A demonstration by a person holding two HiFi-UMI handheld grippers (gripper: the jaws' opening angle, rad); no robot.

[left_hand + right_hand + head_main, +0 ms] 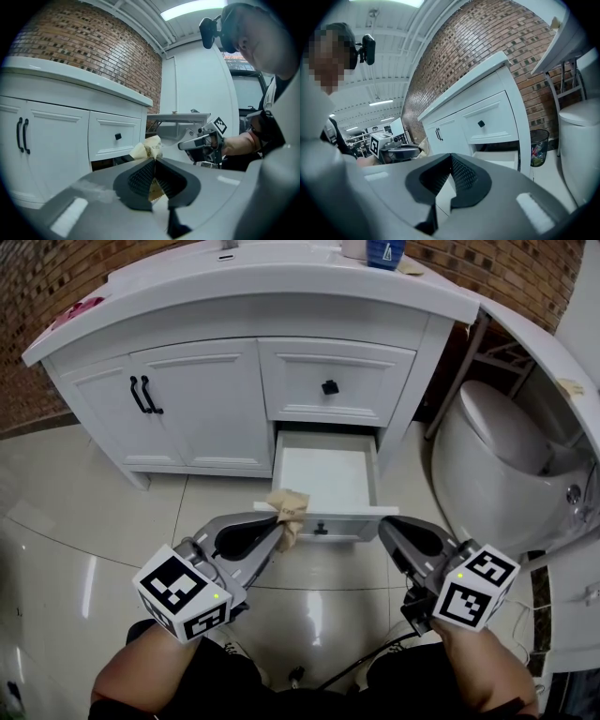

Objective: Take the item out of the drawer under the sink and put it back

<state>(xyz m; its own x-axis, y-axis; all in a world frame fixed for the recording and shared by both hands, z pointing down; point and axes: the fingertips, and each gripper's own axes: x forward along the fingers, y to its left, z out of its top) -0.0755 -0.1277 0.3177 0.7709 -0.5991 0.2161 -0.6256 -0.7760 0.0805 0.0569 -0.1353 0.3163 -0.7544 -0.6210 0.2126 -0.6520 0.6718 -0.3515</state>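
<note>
The lower drawer point(323, 476) of the white sink cabinet stands pulled open, and its inside looks bare. My left gripper point(279, 527) is shut on a crumpled tan paper item point(289, 506), held just in front of the drawer's front panel at its left corner. In the left gripper view the item point(148, 147) sticks out past the closed jaws of the left gripper point(153, 162). My right gripper point(385, 527) hovers by the drawer's right front corner. Its jaws are shut with nothing between them, as the right gripper point(450, 157) shows in its own view.
Above the open drawer is a closed drawer with a black knob point(329, 387). Cabinet doors with black handles point(144, 395) are to the left. A white toilet point(497, 442) stands close on the right, with a mesh bin point(539, 145) beside the cabinet. The floor is glossy tile point(84, 521).
</note>
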